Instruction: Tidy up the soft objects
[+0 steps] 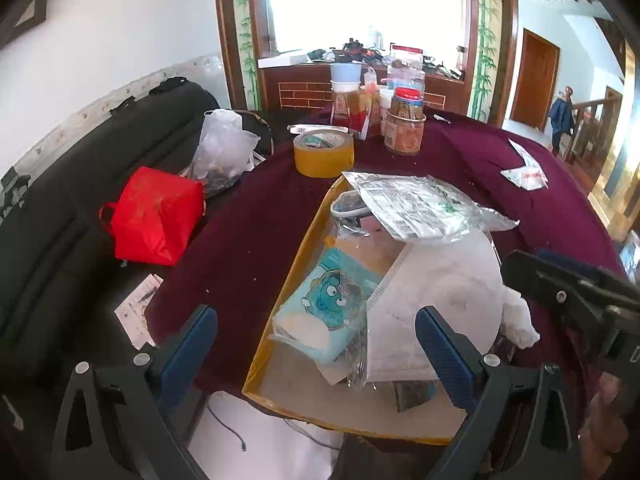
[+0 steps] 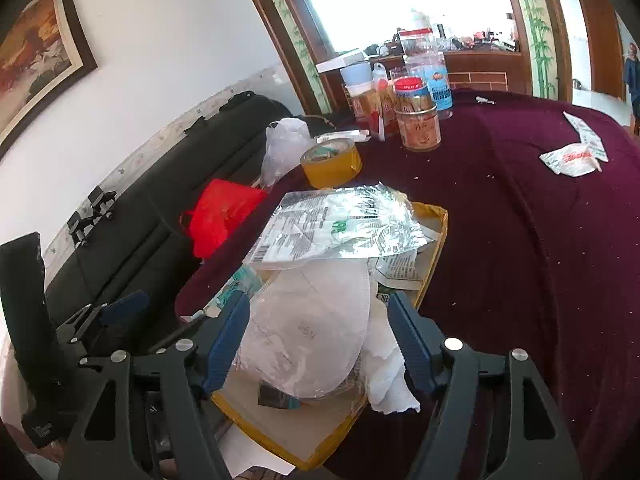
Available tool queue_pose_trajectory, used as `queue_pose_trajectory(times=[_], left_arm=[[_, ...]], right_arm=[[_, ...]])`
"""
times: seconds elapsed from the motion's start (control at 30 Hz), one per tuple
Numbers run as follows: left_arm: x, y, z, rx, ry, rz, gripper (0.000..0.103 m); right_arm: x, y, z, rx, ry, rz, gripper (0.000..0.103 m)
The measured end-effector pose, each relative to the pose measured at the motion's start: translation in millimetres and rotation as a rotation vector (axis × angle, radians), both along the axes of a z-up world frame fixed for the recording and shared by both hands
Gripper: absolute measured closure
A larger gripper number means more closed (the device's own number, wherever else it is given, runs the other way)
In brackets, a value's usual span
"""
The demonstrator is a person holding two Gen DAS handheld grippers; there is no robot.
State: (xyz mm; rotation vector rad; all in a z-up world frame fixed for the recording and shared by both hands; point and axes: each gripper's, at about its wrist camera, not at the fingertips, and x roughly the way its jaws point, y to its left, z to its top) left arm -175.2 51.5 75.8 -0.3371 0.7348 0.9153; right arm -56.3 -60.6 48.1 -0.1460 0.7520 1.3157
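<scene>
Both claws gaped wide, gripping nothing: the left claw [image 1: 316, 354] and right claw [image 2: 320, 344]. They hung over the yellow-edged box [image 1: 280, 280] holding a white mask [image 2: 308, 340].

We see a shallow yellow-edged cardboard tray [image 1: 280, 280] on the maroon cloth, heaped with soft things: a crinkled silver foil packet [image 1: 420, 204] lying flat on top, a white folded face mask in clear wrap [image 2: 308, 328] beneath it, a light-blue cartoon tissue pack [image 1: 324, 304], and crumpled white tissue [image 2: 388, 376] spilling over the near edge.
</scene>
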Motion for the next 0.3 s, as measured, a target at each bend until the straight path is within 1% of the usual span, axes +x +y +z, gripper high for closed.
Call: queue_pose_trajectory(times=[0.1, 0.2, 0.3], left_arm=[[1.2, -3.6, 0.7, 0.019, 0.022, -0.004, 0.002], [1.1, -3.7, -0.2, 0.02, 0.024, -0.009, 0.002], [-1.2, -5.2, 0.8, 0.025, 0.008, -0.023, 0.002]], right_arm=[[-4.6, -1.9, 2.9, 0.004, -0.009, -0.005, 0.028], [-8.5, -0.3, 2.2, -0.009, -0.012, -0.002, 0.028], [-10.5, 0.7, 1.3, -0.014, -0.015, 0.0, 0.028]])
